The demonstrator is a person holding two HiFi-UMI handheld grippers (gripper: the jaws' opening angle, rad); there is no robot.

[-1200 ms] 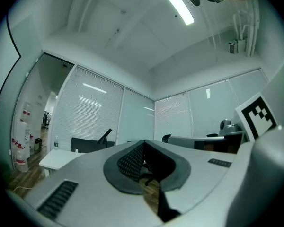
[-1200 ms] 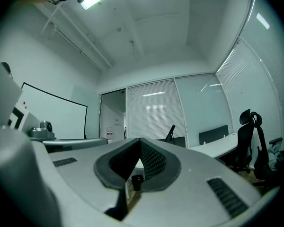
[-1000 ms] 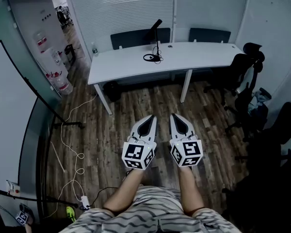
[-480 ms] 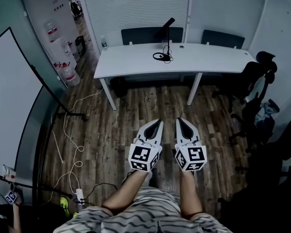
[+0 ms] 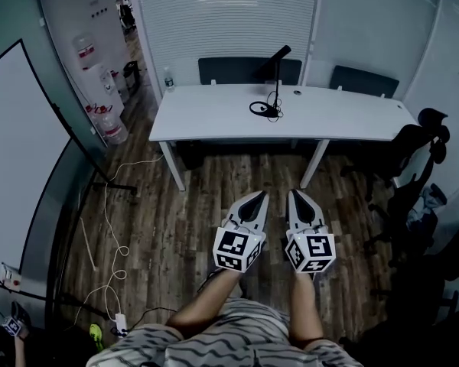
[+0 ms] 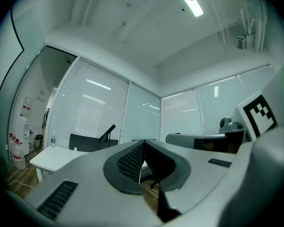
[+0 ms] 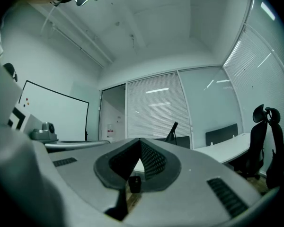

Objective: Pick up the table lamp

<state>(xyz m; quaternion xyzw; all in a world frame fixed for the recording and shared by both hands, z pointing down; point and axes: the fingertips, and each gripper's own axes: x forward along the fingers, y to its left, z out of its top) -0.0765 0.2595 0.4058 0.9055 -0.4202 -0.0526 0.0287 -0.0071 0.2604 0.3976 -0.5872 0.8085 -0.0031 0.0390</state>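
The black table lamp stands near the middle of a long white table, with its cord coiled at its base. It also shows small and far off as a lamp in the left gripper view and as a lamp in the right gripper view. My left gripper and right gripper are held side by side over the wood floor, well short of the table. Both point toward the table, jaws pressed together and holding nothing. The shut left gripper and shut right gripper fill the lower part of their own views.
Two dark chairs stand behind the table. Black office chairs crowd the right side. A whiteboard on a stand and a loose cable lie at left, with water jugs beyond. A small bottle sits on the table's left corner.
The table and lamp have drifted lower and to the right in the head view and look nearer. Both grippers stay shut, side by side.
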